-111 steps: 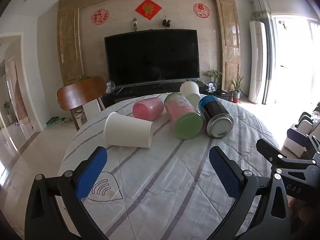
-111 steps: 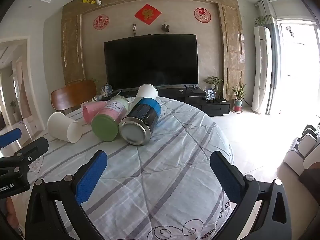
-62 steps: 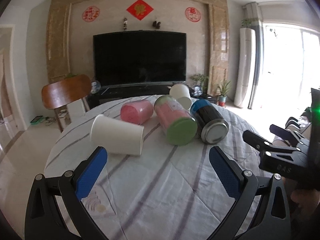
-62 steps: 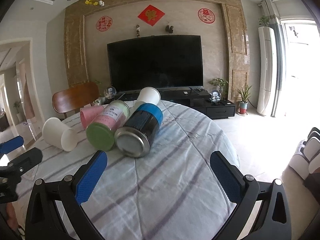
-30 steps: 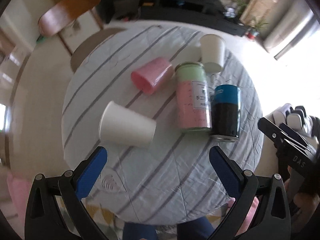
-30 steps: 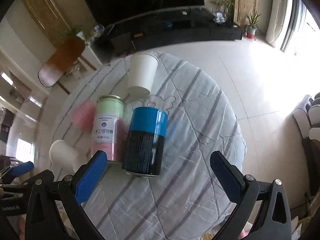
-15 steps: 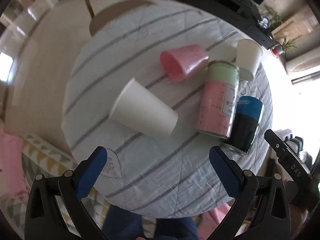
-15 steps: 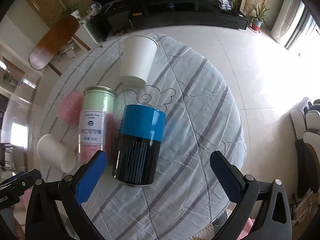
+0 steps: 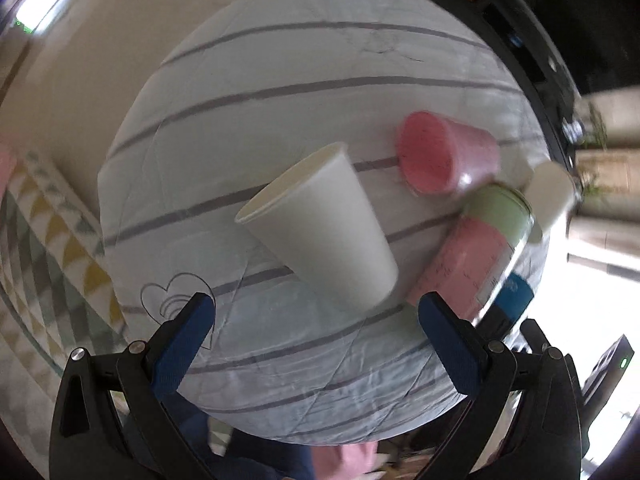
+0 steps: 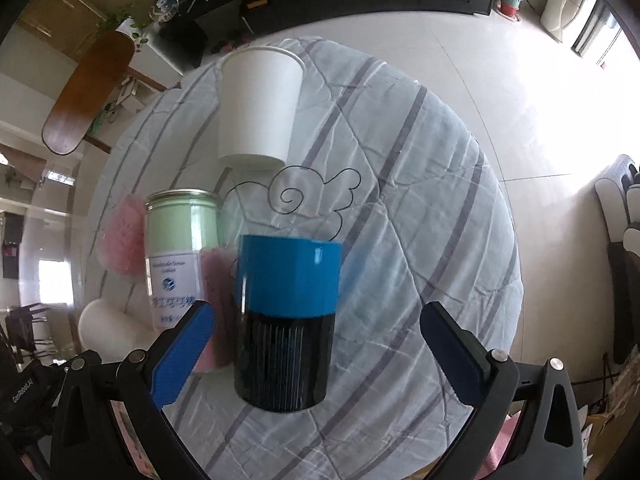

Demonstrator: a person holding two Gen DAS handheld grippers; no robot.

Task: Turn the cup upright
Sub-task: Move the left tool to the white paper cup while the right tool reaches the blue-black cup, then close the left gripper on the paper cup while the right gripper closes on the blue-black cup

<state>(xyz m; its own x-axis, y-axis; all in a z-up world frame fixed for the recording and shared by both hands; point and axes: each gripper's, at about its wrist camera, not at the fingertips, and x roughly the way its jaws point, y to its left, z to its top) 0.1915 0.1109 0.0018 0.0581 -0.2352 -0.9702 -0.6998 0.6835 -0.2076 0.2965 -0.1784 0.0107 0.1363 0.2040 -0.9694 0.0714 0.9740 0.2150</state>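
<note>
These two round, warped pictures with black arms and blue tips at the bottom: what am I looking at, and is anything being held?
No robot here: a person holds a pair of tongs in each hand, and each pair carries a wide-angle camera looking forward along its two fingers. That lens bends the picture.

One picture comes from the left tongs, the other from the right tongs. The blue pieces are the finger pads. Both pairs stand open, above the table, holding nothing.

Below is a round table under a striped cloth. Everything on it lies on its side: a white paper cup under the left tongs, a pink cup, a pink-and-green can, a blue-and-black can under the right tongs, and a second white paper cup farther off. The job is to stand a cup upright; none stands yet.
</note>
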